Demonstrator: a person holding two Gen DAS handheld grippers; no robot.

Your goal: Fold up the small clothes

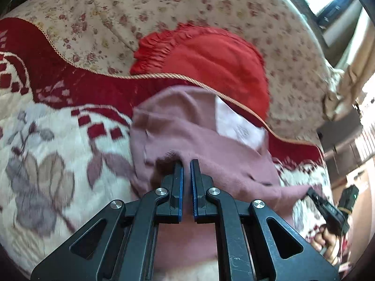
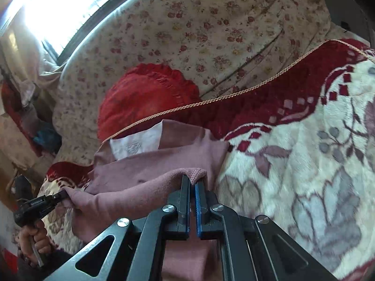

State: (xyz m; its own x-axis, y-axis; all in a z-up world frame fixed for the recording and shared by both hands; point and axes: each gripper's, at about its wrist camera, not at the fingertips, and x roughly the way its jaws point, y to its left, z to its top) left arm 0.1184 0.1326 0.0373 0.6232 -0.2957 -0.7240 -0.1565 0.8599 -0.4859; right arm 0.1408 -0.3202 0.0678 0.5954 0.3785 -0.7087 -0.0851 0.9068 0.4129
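Note:
A dusty pink garment with a white label lies on a flowered blanket. My left gripper is shut on a pinch of its cloth. In the right wrist view the same pink garment stretches between both grippers. My right gripper is shut on its scalloped edge corner. The other gripper shows at the left, holding the far corner, and the right gripper shows in the left wrist view at the garment's corner.
A red frilled cushion lies behind the garment, partly under the blanket's corded edge. A cream floral sheet covers the bed beyond. A window and clutter stand past the bed's edge.

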